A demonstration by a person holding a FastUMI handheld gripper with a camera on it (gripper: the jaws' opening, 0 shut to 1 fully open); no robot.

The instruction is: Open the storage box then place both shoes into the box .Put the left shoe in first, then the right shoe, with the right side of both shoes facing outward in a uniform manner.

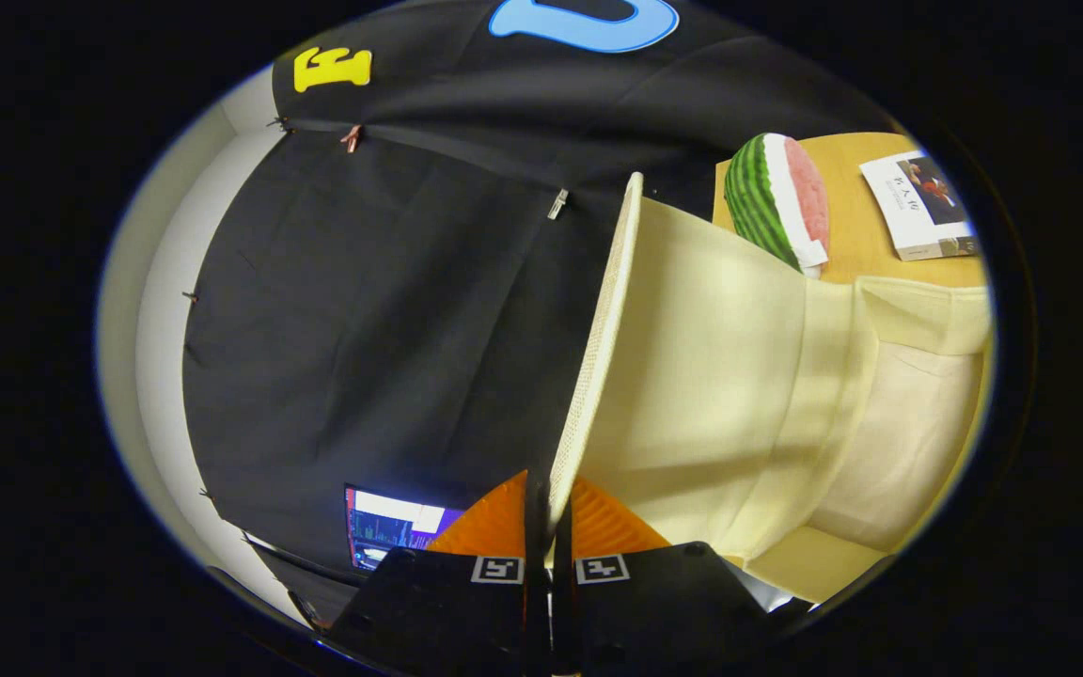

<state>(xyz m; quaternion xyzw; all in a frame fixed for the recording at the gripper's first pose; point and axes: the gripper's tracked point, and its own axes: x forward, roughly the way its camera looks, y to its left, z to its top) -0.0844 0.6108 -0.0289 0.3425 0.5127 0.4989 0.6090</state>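
**Lid pinched at its edge and swung up, box open**

Lid (692, 376) of the cream storage box (889, 470) stood raised, seen edge-on and tilted, its woven rim (598, 338) running from between the fingers up toward the black cloth wall (363, 329). The gripper (549, 527) was clenched on that rim: both fingers pressed together with the thin edge of the lid caught between them, no gap showing. A grip that far out on the free edge made sense, since it gave the most leverage for swinging the lid about its hinge side, and the whole view was rolled over because the gripper followed the lid through its arc.

Beyond the lid, the pale inside of the box lay exposed, with a folded flap (922, 315) at its far side; it looked bare, so I judged the opening step nearly finished and no shoe yet put in. I saw no shoes here.

Behind the box, on the far part of the wooden table (856, 202), a watermelon-slice cushion (776, 202) stood just beside the box's back edge, and a book (922, 207) lay near the table's corner. A lit screen (391, 527) showed low by the wall, next to the fingers.

If the rim slipped out, the lid would probably drop shut.
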